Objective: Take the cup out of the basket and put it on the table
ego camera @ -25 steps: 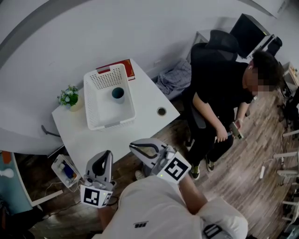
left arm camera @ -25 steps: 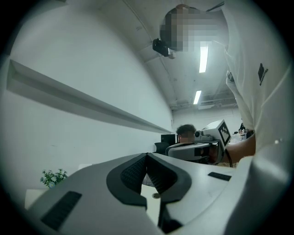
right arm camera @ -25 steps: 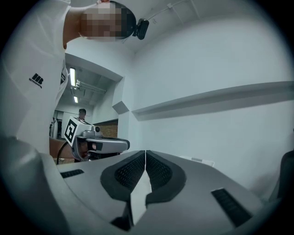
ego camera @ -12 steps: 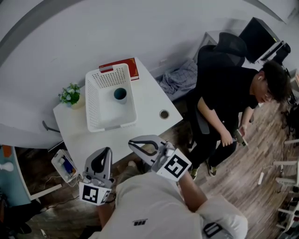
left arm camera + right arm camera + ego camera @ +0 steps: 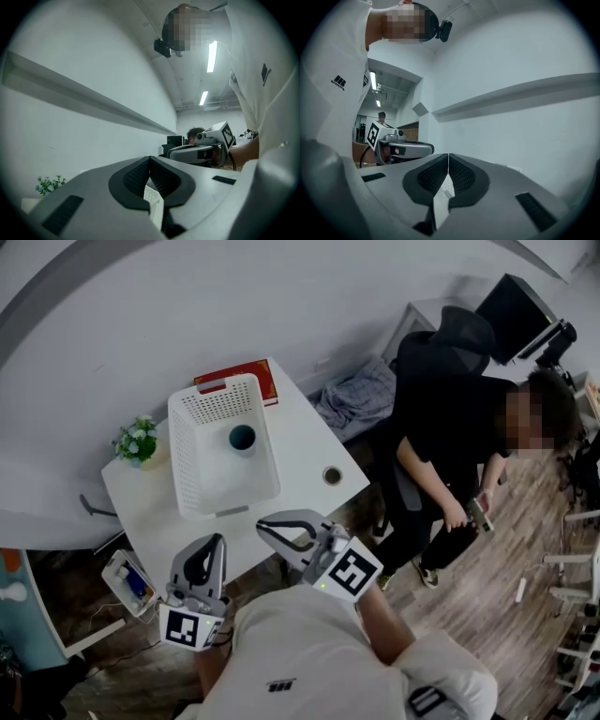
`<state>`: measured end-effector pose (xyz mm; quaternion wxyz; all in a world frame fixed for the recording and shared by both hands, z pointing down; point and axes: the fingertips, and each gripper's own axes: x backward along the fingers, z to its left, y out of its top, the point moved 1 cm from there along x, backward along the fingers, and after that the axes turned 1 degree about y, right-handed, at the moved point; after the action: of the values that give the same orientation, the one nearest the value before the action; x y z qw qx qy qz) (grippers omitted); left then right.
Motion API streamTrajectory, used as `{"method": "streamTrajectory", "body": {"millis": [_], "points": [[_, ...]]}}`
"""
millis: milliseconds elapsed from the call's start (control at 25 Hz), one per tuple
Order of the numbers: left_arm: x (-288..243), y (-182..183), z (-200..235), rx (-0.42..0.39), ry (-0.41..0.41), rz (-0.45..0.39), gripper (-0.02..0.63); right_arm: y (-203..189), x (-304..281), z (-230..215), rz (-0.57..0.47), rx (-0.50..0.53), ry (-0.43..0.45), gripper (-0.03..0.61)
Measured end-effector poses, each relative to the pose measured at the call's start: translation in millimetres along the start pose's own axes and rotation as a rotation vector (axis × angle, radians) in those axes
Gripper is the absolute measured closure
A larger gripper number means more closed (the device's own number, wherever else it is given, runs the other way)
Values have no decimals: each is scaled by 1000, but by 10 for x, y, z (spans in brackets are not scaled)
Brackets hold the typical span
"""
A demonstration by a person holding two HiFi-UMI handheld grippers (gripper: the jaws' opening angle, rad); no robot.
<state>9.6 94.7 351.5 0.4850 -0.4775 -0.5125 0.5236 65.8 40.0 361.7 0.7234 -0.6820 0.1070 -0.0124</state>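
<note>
A dark teal cup stands upright inside the white slatted basket on the white table. Both grippers hover near the table's front edge, well short of the basket. My left gripper points toward the table, jaws pressed together, empty. My right gripper sits beside it, jaws also together with nothing held. In the left gripper view a sliver of the white basket shows past the closed jaws. The right gripper view shows its closed jaws and a strip of white basket below.
A small round lid-like object lies at the table's right edge. A red book sits behind the basket, a small potted plant at the left corner. A seated person in black is to the right. A low shelf stands below left.
The view shifted slightly; table and basket sit a little lower and closer. Both grippers stay near the front edge, jaws together, barely moved. The seated person moved a little.
</note>
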Motion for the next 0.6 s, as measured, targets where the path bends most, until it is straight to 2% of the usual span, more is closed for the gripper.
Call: {"method": "streamTrajectory", "body": {"millis": [600], "points": [[-222, -152, 529, 44, -65, 40, 604, -92, -479, -284, 60, -19, -66, 565]]}}
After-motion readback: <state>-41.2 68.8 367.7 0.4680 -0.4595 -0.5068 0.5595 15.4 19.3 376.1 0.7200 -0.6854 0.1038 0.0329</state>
